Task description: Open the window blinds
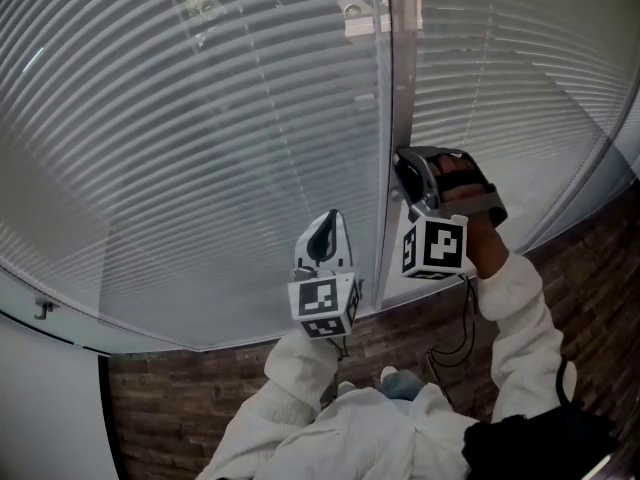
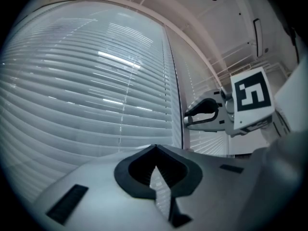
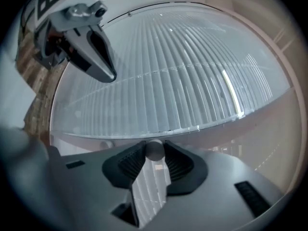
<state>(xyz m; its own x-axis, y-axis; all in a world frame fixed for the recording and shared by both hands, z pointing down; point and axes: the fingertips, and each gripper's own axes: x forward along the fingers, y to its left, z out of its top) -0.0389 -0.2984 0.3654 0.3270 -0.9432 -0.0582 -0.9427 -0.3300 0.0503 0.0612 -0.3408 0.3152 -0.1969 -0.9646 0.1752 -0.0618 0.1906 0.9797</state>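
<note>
Closed white slatted blinds fill the left pane (image 1: 200,148) and the right pane (image 1: 510,68), split by a pale upright frame post (image 1: 400,58). My right gripper (image 1: 403,163) is up against that post, rolled so that its jaws lie one above the other (image 2: 186,120). In the right gripper view a small round grey knob (image 3: 154,149) sits end-on between the pad tips, touched on both sides, so the right gripper (image 3: 154,151) is shut on it. My left gripper (image 1: 330,216) hangs lower left, off the blinds, shut and empty (image 2: 155,147), its point also showing (image 3: 111,77).
A brown brick wall (image 1: 190,408) runs under the window's lower frame (image 1: 150,333). A thin black cable (image 1: 466,318) dangles below the right hand. White sleeves (image 1: 520,308) reach up from the bottom of the head view.
</note>
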